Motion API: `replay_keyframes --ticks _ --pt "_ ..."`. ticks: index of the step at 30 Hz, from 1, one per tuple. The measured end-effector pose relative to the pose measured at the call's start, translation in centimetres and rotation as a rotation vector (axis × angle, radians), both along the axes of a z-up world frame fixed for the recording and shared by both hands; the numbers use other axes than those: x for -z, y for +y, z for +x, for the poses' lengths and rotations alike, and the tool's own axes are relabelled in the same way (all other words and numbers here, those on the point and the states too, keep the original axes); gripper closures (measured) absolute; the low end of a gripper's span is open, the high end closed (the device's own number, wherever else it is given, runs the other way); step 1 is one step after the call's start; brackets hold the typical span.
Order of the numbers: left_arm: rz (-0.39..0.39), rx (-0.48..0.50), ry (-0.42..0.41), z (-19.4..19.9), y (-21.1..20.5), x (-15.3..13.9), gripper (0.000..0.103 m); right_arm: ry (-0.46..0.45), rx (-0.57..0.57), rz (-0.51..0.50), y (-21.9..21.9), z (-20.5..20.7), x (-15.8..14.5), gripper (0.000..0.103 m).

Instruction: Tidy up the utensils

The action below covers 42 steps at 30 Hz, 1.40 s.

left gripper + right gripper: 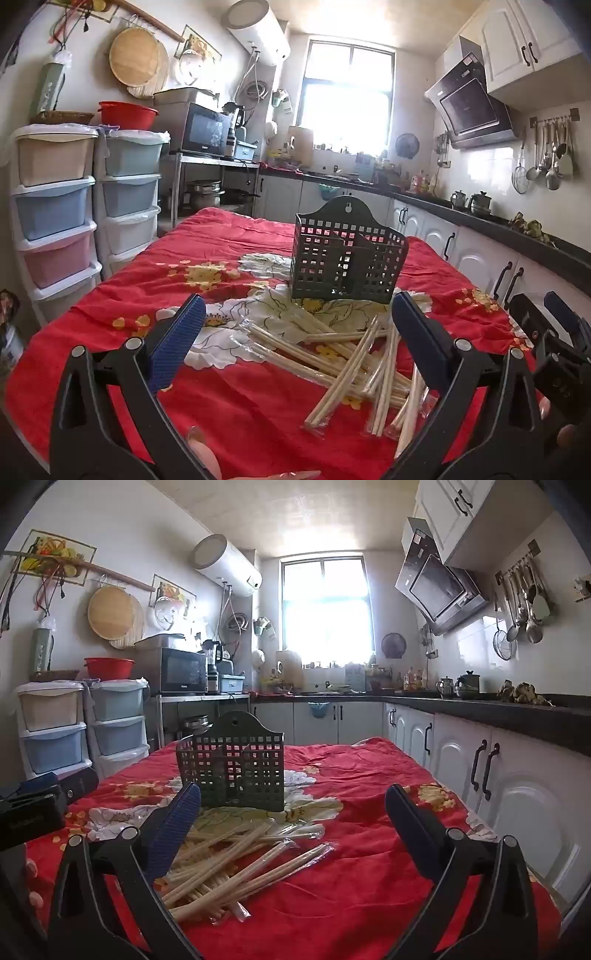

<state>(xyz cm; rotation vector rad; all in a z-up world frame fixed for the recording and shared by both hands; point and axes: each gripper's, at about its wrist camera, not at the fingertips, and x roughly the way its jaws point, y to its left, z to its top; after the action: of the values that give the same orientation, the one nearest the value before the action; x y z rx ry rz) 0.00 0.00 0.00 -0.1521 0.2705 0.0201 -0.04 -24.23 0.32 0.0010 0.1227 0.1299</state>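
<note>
With both the left claw (297, 332) and right claw (293, 825) spread empty, we should single out one wrapped chopstick pair from the pile (354, 354) on the worktop (229, 236) before the slotted basket (347, 254).

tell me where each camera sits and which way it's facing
Left wrist view: sits on the left gripper, jaws open and empty, facing across the red tablecloth at wrapped chopsticks and the green utensil basket; fingertips show at the bottom edge, the right gripper at right.
Right wrist view: sits on the right gripper, jaws open and empty, facing the same way; the left gripper shows at left.
Shared: basket, chopsticks, tablecloth, window.
</note>
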Motion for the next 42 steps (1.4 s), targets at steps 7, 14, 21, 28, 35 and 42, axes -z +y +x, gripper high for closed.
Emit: replay_keyframes --ticks 7,14,21,28,35,42 --pt "0.004 -0.001 -0.007 -0.01 -0.01 0.0 0.01 -0.004 -0.002 -0.001 0.25 -0.23 -0.1 0.006" --pt "0.005 -0.001 -0.01 -0.01 -0.01 -0.01 0.01 -0.01 -0.003 0.002 0.14 -0.48 -0.31 0.006" --pt "0.006 -0.004 -0.013 0.17 0.02 -0.05 0.01 -0.007 -0.002 0.005 0.22 -0.3 -0.34 0.006" --pt "0.005 -0.001 -0.014 0.28 0.16 -0.06 0.01 -0.009 0.002 0.008 0.01 -0.2 -0.44 0.006" --pt "0.006 -0.005 -0.017 -0.1 -0.08 -0.56 0.01 -0.011 0.0 0.008 -0.17 -0.5 -0.19 0.006" --pt "0.004 -0.002 -0.017 -0.05 0.02 -0.43 0.01 -0.009 -0.001 0.009 -0.15 -0.43 -0.28 0.006"
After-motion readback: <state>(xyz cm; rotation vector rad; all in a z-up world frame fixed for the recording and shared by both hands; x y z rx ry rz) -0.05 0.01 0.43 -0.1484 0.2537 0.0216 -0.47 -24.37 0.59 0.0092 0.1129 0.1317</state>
